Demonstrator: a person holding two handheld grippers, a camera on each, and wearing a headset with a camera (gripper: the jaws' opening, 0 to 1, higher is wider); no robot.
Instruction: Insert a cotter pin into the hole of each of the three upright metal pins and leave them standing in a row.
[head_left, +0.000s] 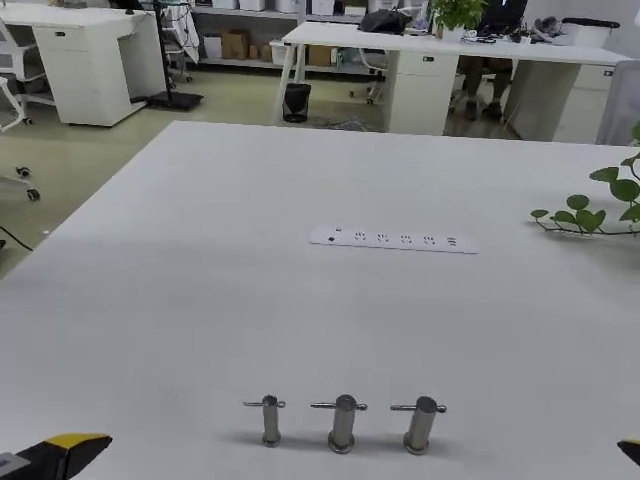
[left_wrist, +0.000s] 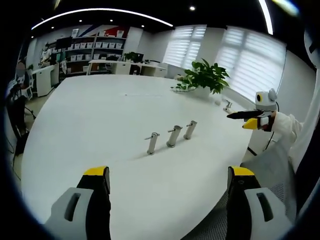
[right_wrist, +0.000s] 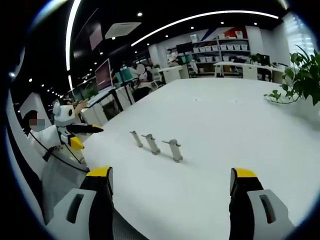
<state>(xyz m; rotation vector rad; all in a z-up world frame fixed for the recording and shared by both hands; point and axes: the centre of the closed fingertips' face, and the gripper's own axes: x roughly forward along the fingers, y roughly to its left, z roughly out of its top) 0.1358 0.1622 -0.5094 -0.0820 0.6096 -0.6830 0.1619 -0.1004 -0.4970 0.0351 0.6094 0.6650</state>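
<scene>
Three upright metal pins stand in a row near the table's front edge: left pin, middle pin, right pin. Each has a thin cotter pin crossing its top. The left gripper view has the row ahead of my left gripper, whose yellow-tipped jaws stand wide open and empty. My right gripper is likewise open and empty, with the row in front of it. In the head view the left gripper's tip sits at the bottom left, well apart from the pins.
A white power strip lies flat mid-table. A trailing green plant reaches in from the right edge. Desks, shelves and chairs stand beyond the white table. A person's white sleeve holds the other gripper.
</scene>
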